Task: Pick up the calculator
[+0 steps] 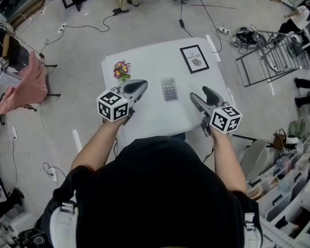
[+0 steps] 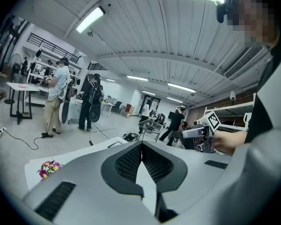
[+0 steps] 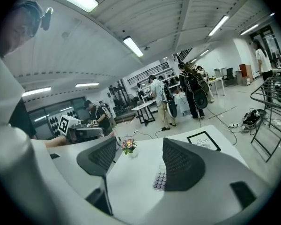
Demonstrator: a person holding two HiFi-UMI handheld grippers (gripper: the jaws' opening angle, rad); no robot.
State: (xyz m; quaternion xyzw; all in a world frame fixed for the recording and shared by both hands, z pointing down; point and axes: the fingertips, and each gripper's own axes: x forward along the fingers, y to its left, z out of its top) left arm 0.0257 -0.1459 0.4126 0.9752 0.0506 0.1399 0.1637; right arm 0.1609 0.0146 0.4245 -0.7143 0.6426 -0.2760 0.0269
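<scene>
Grey calculator (image 1: 169, 89) lies flat near the middle of your white surface (image 1: 144, 123), between both grippers and touching neither. Your right gripper (image 1: 199, 93) has its jaws spread wide, gripping nothing. Your left gripper (image 1: 141, 86) has its jaws closed together, empty.

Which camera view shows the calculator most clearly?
The head view: the calculator lies whole and uncovered on the white table. The right gripper view shows only a few keys beside its jaw; the left gripper view shows none of it.
</scene>
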